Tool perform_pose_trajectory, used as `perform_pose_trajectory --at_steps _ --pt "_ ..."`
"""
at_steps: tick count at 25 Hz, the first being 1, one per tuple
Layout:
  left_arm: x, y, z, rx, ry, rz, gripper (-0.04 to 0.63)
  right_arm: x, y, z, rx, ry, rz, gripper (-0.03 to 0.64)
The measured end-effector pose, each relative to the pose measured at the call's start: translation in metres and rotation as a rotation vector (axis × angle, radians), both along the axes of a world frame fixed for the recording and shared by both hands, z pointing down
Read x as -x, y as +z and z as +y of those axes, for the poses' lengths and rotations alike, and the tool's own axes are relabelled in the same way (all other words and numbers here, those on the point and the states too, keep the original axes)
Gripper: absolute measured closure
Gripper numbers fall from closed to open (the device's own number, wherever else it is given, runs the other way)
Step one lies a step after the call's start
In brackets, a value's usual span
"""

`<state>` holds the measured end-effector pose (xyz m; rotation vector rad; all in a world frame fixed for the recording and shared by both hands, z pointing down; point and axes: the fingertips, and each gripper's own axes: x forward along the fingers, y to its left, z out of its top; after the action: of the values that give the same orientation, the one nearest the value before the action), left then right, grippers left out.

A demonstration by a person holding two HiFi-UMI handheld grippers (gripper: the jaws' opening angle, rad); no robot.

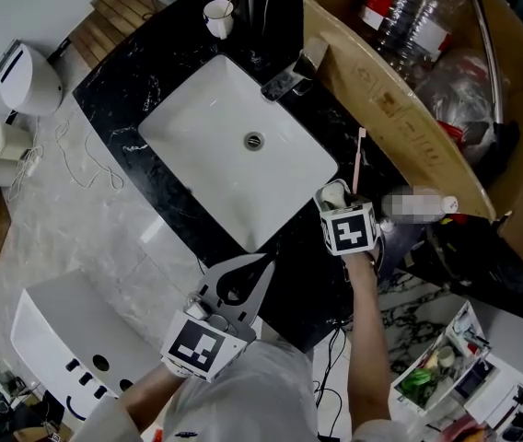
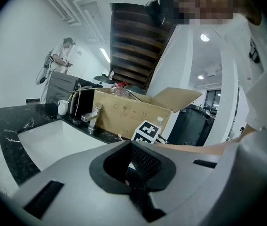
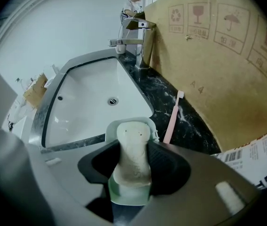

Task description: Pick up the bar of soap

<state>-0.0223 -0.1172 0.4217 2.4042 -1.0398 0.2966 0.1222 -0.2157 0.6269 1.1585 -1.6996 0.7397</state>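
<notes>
A cream bar of soap (image 3: 132, 155) stands on edge between the jaws of my right gripper (image 3: 133, 166), which is shut on it. Just beneath it lies a pale green soap dish (image 3: 129, 193). In the head view the soap (image 1: 333, 192) shows at the tip of my right gripper (image 1: 339, 203), above the black counter right of the sink. My left gripper (image 1: 246, 276) hovers over the counter's near edge, shut with nothing held. From its own view the left gripper (image 2: 134, 173) has its jaws together and empty.
A white sink (image 1: 243, 155) with a chrome tap (image 1: 291, 76) is set in the black marble counter (image 1: 142, 81). A pink toothbrush (image 3: 172, 119) lies by a large cardboard box (image 1: 400, 90). A white cup (image 1: 218, 17) stands at the far corner. A person stands in the background.
</notes>
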Motion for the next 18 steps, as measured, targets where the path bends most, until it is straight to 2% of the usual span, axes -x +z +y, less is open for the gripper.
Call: perform_pose_trajectory --at_steps 3,9,18 --pt "0.000 -0.002 0.004 -0.004 0.007 -0.003 0.595 -0.002 -0.004 0.002 -0.030 0.007 -0.012 0.420" --pt "0.003 -0.005 0.008 -0.016 0.006 -0.013 0.595 -0.004 -0.011 0.004 -0.122 0.059 -0.103 0.422" --pt "0.000 -0.016 0.018 -0.044 0.013 -0.017 0.595 -0.012 -0.044 0.016 -0.325 0.136 -0.136 0.428"
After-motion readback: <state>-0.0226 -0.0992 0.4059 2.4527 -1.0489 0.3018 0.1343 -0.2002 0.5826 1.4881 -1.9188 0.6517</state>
